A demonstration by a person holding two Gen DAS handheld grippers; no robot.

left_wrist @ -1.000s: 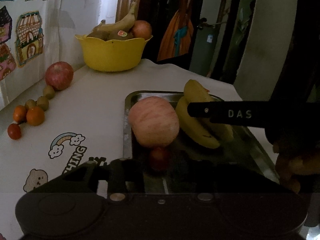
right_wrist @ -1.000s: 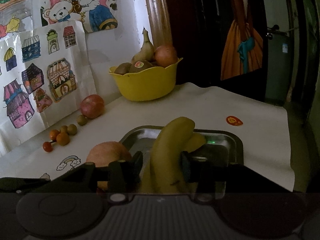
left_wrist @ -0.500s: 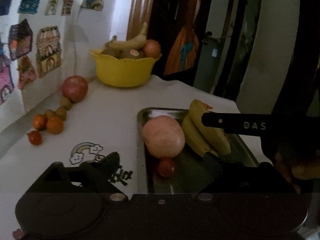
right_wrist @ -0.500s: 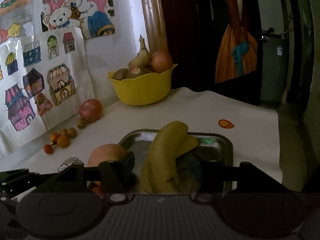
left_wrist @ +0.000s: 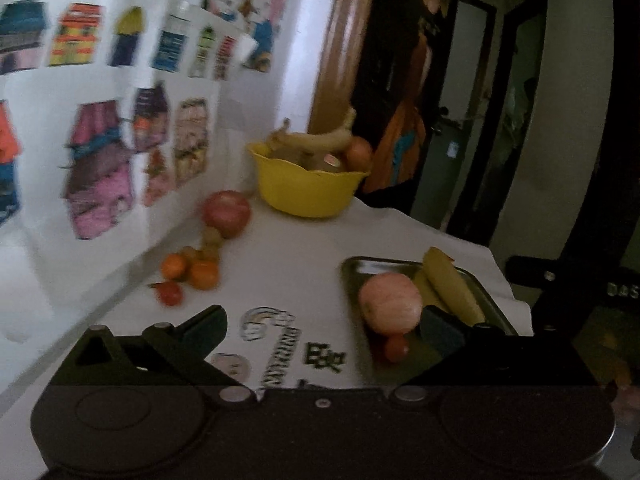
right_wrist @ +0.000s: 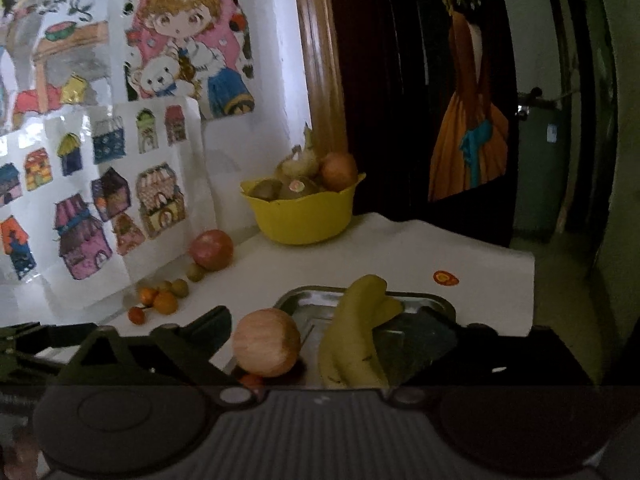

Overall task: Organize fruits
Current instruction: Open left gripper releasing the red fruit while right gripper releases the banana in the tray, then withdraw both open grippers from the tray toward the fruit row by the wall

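So both grippers are spreading wide at this point and neither one has anything pinched. The left gripper (left_wrist: 320,330) has its jaws opening over the white tablecloth (left_wrist: 296,248), with only the printed rainbow and lettering showing in the gap between them; its right finger sits just in front of the metal tray (left_wrist: 352,270). The right gripper (right_wrist: 332,332) is opening too, with the pale apple (right_wrist: 266,342) and the bananas (right_wrist: 352,336) sitting in the space between its fingers, but the pads aren't pressing on either one. The fruit's in the tray: the apple on the left side, the bananas lying lengthwise on the right, and a small red tomato (left_wrist: 396,347) tucked right against the front of the apple. Back near the wall there's a yellow bowl (right_wrist: 306,216) piled with more fruit, a banana poking up out of it, something with a sticker on it, and a reddish round one on the right. Just beside the bowl on the cloth is a red apple (right_wrist: 211,249), and from there a loose line of little stuff trails toward the camera: a couple of greenish ones, two small oranges (right_wrist: 165,302), and another small tomato (right_wrist: 137,315). The wall (right_wrist: 256,136) is covered in cartoon house stickers. The left view is pretty blurry, so details over there are mushy.
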